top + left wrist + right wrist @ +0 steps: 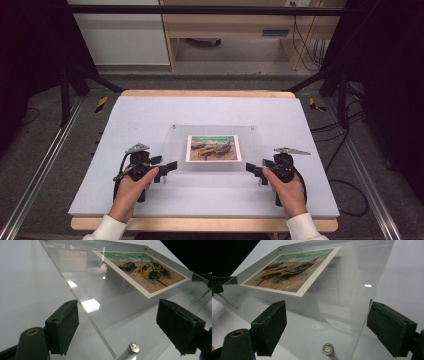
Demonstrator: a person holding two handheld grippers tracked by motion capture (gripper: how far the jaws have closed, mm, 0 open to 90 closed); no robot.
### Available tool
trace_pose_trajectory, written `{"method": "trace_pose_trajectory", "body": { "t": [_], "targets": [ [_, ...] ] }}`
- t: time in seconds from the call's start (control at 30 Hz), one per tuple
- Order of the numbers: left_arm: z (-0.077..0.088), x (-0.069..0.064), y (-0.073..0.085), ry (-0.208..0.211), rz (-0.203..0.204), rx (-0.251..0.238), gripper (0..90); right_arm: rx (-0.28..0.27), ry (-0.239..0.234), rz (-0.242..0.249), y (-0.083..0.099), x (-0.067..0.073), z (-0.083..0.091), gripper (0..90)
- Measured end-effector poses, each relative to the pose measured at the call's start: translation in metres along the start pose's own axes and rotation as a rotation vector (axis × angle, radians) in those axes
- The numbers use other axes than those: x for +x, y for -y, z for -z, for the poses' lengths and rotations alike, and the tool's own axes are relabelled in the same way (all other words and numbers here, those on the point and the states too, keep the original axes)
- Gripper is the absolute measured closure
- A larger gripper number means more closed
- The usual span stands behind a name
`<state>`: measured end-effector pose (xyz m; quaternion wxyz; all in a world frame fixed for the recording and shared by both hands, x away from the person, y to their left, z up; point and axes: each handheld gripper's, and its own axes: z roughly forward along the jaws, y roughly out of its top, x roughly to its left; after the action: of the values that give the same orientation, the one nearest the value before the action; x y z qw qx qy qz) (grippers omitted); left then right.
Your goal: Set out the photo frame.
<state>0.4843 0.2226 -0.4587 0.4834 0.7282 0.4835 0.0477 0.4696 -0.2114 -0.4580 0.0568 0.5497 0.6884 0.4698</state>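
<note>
Lying flat on the pale grey table (125, 125) is a clear acrylic frame (172, 145) with a picture of beached boats (213, 148) sandwiched inside it, and a person is bringing a gripper to each of its near corners. The left gripper (170, 166) is sitting at the near left corner, held in the left hand (134, 187), with its jaws standing wide apart; in the left gripper view the frame's edge (87, 315) is running between the two black pads (65, 325) without either pad pressing on it, and a small metal standoff (133, 348) is showing at the corner just ahead. The right gripper (252, 171) is mirroring this at the near right corner in the right hand (287, 192), jaws likewise spread and gripping nothing; the right gripper view is showing the frame's corner edge (365, 315) between its pads (270, 325) and another metal standoff (328, 349) close in front. Both white sleeves (107, 227) are coming in from the near side of the table. Beyond the table's far edge, a light wooden cabinet (235, 25) is standing against the wall.
</note>
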Motion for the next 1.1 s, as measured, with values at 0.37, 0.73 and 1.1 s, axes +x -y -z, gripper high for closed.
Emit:
{"method": "trace_pose_trajectory", "body": {
  "t": [0.37,0.73,1.1],
  "targets": [
    [-0.0007,0.0005,0.0000,0.003,0.003,0.001,17.1,-0.007,-0.016,0.004,-0.0010,-0.0034,-0.0038,16.2],
    [-0.0046,-0.0003,0.0008,0.050,0.039,0.021,15.2,-0.001,-0.018,0.004,-0.0023,-0.0046,-0.0045,16.4],
    [-0.0005,0.0027,-0.0022,0.039,0.045,0.039,21.1,0.014,-0.016,0.023,-0.0033,-0.0025,-0.0032,18.1]
  ]
}}
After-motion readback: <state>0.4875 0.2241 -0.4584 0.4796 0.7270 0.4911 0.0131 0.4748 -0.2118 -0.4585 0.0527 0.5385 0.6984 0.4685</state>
